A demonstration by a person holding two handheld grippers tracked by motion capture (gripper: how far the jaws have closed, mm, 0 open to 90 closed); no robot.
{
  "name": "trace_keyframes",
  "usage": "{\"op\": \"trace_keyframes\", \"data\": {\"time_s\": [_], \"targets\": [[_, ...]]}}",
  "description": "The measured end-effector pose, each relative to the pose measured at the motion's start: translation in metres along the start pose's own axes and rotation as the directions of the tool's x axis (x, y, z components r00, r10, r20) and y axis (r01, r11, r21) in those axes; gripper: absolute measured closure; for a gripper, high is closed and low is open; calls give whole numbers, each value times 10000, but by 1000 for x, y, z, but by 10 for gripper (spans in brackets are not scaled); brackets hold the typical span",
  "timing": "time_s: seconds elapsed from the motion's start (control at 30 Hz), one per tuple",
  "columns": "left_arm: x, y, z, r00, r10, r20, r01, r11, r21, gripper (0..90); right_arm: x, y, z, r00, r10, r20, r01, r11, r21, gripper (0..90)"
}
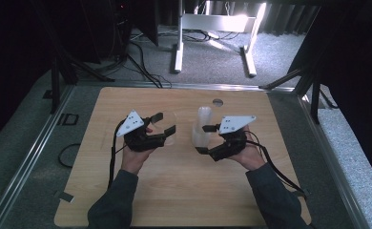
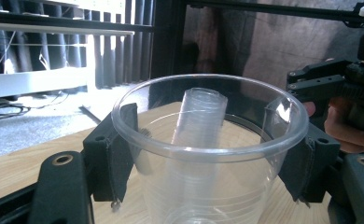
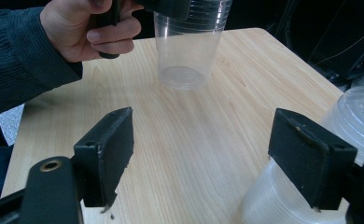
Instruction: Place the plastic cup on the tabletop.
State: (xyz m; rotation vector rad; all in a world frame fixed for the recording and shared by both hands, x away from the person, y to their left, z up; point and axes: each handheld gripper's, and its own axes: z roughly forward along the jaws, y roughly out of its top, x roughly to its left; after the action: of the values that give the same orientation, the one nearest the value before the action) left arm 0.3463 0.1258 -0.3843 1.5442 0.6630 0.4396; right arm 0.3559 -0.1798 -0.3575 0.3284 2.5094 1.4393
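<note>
My left gripper point(image 1: 166, 122) is shut on a clear plastic cup point(image 1: 174, 119), held upright just over the wooden table point(image 1: 174, 191). In the left gripper view the pads point(image 2: 119, 149) press on both sides of the cup point(image 2: 208, 149) just below its rim. A tilted stack of clear cups point(image 1: 203, 117) stands right of centre, seen through the held cup as the stack point(image 2: 201, 116). My right gripper point(image 1: 203, 139) is open beside that stack. In the right gripper view the right gripper point(image 3: 208, 151) has nothing between its jaws, the stack point(image 3: 357, 116) lies outside the right-hand jaw, and the held cup point(image 3: 187, 51) is ahead.
A round hole point(image 1: 217, 101) sits near the table's far edge. Behind the table a white desk frame point(image 1: 212, 28) and cables rest on grey carpet. Metal rails point(image 1: 31, 152) run along the table's sides. The person's left hand point(image 3: 91, 28) is at the upper left of the right gripper view.
</note>
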Motion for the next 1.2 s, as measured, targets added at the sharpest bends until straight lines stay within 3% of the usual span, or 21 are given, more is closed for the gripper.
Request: {"op": "trace_keyframes", "data": {"time_s": [0.8,1.2], "targets": [[11,-4,-6,9974,190,-701,-176,9996,201,292,2,0,-1,10000,-94,29,93,9999,134,220],[18,-6,-11,9901,155,-1395,-112,9994,313,292,2,-1,0,10000,-49,26,48,9998,180,220]]}}
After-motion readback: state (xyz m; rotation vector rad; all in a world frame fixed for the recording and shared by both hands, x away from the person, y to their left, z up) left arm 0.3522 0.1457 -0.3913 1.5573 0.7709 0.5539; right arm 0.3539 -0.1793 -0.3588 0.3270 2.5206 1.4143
